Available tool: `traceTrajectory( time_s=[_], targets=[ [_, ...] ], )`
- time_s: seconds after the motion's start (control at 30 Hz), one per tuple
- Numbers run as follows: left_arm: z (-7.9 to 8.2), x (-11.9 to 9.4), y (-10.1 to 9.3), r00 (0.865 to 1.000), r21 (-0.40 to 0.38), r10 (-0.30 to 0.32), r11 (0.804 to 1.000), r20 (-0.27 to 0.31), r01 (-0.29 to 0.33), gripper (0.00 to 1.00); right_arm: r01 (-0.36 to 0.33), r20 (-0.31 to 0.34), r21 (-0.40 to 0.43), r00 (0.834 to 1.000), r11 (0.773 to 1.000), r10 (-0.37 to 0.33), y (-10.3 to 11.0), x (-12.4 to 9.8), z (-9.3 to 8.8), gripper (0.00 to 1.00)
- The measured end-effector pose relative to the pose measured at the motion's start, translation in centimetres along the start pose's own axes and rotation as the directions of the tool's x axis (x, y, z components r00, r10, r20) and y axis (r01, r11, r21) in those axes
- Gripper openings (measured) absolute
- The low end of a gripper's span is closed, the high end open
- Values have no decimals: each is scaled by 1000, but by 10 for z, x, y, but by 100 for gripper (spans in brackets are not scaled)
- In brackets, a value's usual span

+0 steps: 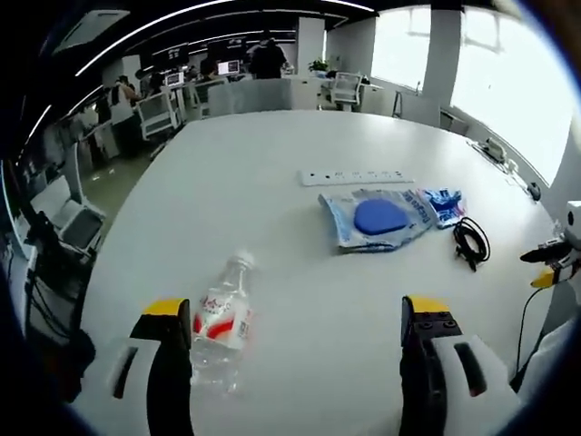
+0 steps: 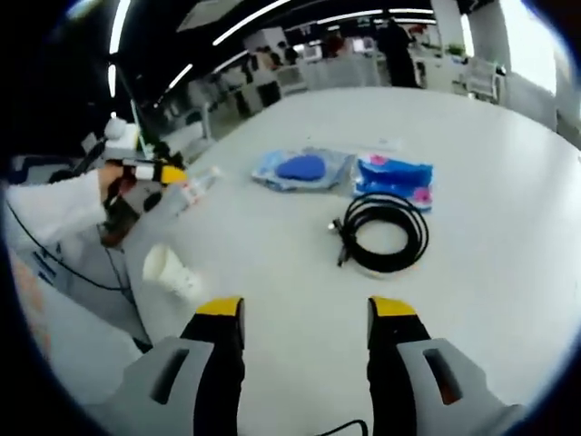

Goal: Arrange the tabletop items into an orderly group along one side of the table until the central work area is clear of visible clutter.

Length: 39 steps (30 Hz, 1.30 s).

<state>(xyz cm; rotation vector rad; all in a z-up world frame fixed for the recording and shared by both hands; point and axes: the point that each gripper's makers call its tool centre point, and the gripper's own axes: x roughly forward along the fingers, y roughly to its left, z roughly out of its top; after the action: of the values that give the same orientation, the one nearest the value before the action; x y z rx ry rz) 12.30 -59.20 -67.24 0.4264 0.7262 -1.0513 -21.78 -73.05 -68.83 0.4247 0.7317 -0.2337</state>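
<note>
A clear water bottle with a red label lies on the white table, its base just inside my left gripper, which is open; the bottle rests against the left finger. Farther off lie a white power strip, a clear bag with a blue disc, a blue packet and a black coiled cable. My right gripper is open and empty, short of the cable. Beyond that are the blue packet, the bag and the bottle.
A white cup-like object lies near the table edge at the left. A white sleeve holds the left gripper. The right gripper shows at the far right. Office chairs and desks stand beyond the table.
</note>
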Motion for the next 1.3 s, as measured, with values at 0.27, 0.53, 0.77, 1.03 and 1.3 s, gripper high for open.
traceTrajectory(
  time_s=[0.27,0.53,0.77,1.03,1.3],
  targets=[
    [-12,-5,4,999,-24,6,1000,-40,-7,99,-6,34,73,999,997,3,-8,-4,0,51],
    [-24,-8,9,998,-79,2,997,-58,-6,97,-45,43,135,998,990,40,5,-4,-7,50],
    [-31,-8,19,996,-90,13,996,-85,-21,96,-64,81,209,996,976,48,7,-6,-5,50],
    [-37,-4,31,992,-99,26,994,-120,-38,95,-85,99,282,993,956,59,5,-10,-5,47],
    [-46,6,30,988,-115,21,993,-154,-39,92,-111,103,331,991,937,81,12,-7,-5,45]
  ],
)
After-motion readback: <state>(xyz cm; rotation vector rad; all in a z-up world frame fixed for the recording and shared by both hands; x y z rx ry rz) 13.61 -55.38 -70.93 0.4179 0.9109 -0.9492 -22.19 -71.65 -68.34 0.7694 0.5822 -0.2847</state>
